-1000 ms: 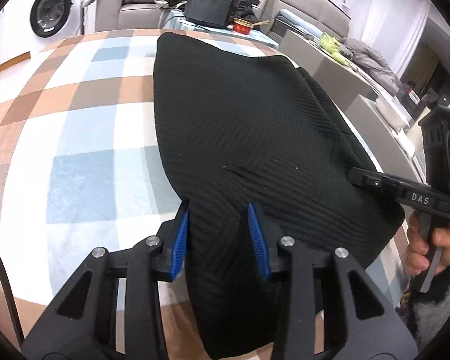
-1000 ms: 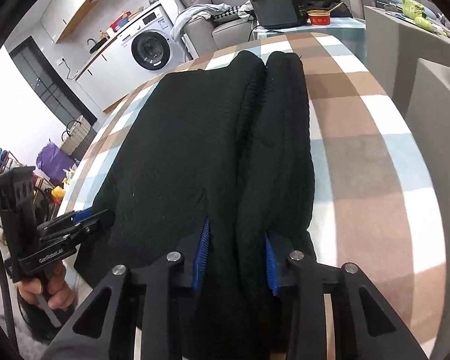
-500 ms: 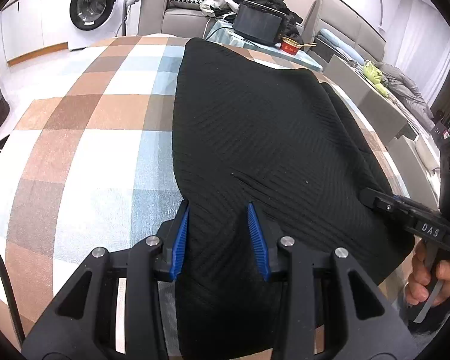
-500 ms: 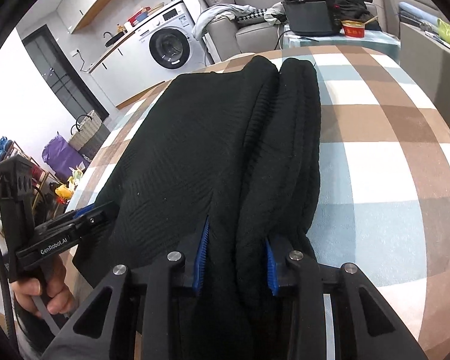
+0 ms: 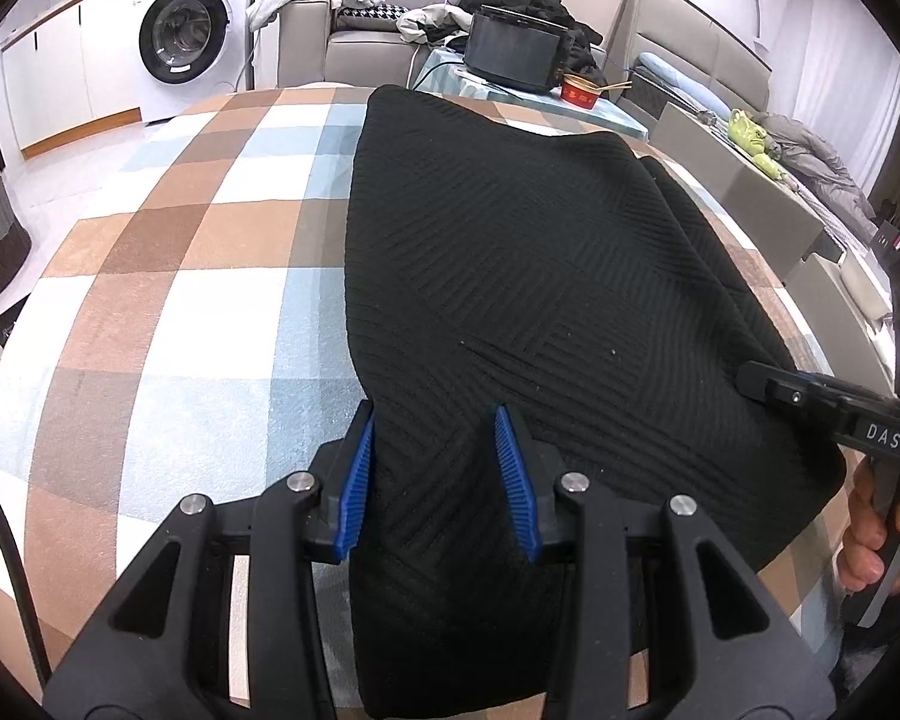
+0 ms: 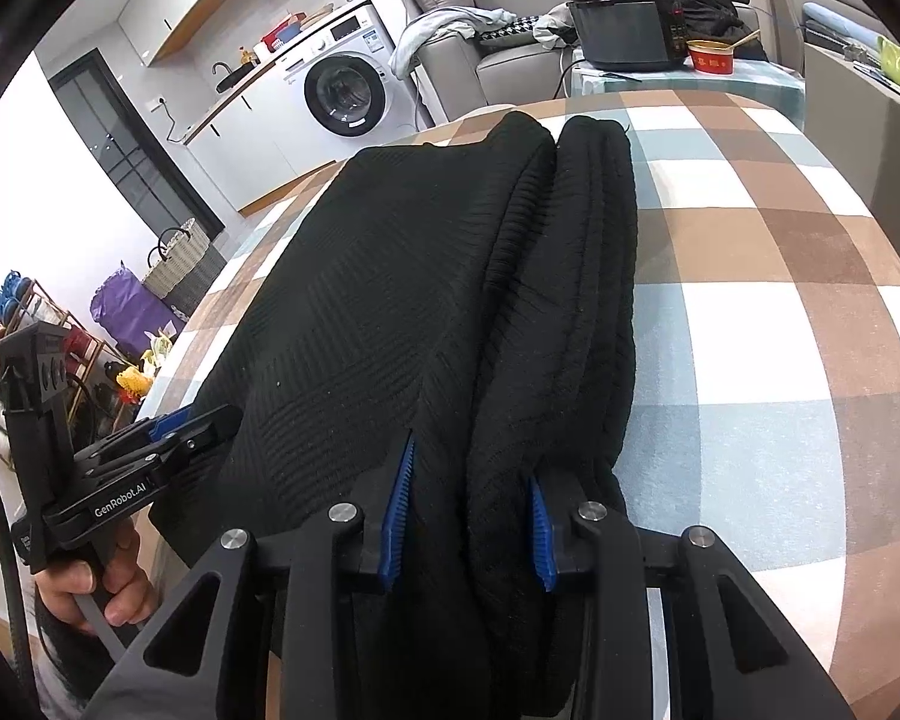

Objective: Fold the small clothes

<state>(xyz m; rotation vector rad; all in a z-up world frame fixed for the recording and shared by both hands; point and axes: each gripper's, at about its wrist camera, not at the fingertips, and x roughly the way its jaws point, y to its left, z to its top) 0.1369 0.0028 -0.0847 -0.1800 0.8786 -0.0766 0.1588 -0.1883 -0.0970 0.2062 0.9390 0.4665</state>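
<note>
Black ribbed knit garment (image 5: 510,276) sits between both my tongs at its near hem: left tongs (image 5: 444,474) clamp one corner, right tongs (image 6: 471,516) are easing apart around the bunched edge. Beyond, the checked desk (image 5: 198,276) offers bare room either side for folding.

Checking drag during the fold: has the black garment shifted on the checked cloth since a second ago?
Cannot tell. The black garment looks much the same against the checked cloth; only the camera view swung, bringing the washing machine further in.
</note>
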